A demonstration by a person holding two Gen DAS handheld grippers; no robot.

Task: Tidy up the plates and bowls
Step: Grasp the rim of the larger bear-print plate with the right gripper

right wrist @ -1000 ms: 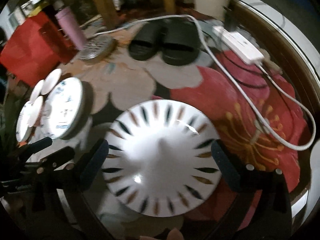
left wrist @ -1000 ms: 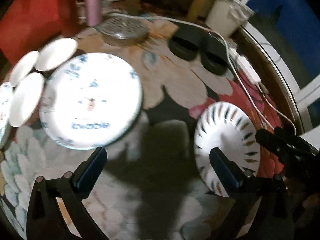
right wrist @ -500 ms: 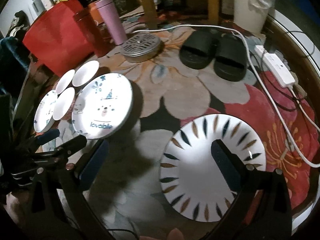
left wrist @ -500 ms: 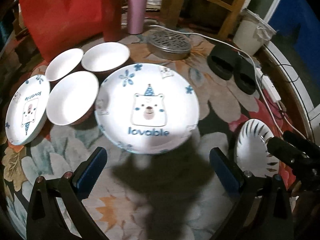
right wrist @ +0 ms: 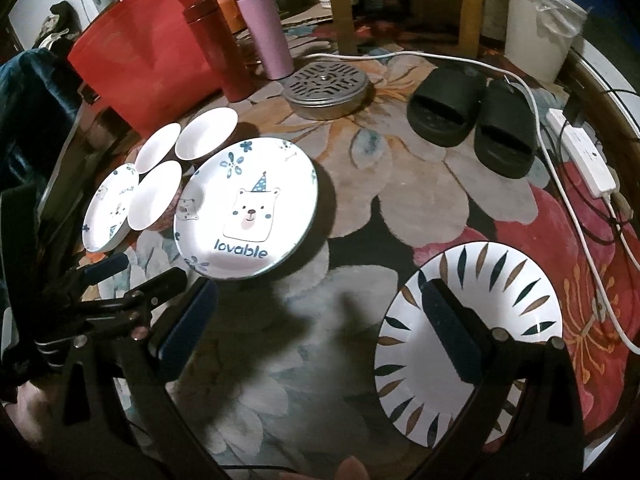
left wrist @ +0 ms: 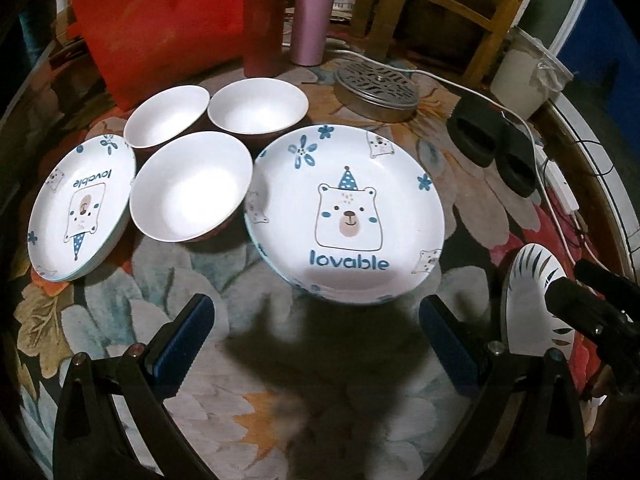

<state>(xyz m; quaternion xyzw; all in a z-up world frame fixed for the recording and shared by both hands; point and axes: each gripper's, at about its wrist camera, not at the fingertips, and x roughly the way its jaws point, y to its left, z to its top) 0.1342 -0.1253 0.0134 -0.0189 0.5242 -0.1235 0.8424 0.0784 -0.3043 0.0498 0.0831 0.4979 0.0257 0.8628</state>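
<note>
- Large bear plate [left wrist: 346,216] lies flat on the glass bench [left wrist: 248,408], ahead of the left tongs [left wrist: 316,344] and just beyond their fingertips; three white bowls [left wrist: 190,186] and a smaller bear plate [left wrist: 80,208] sit to its left, rims close together.
- Left tongs: released, jaws spread wide, holding nothing.
- Right tongs [right wrist: 320,336]: likewise released and empty; their right finger overlaps the striped plate [right wrist: 508,300] in view, contact not confirmable.
- Striped plate lies well apart from the bear group, to the right of both tongs.
- Judgement: the step in hand appears to be a pickup approach to a plate.
- Recommendation: come in low at the near rim, one jaw above and one beneath, then clench firmly; glazed rims slip, and the glass top punishes a drop.
</note>
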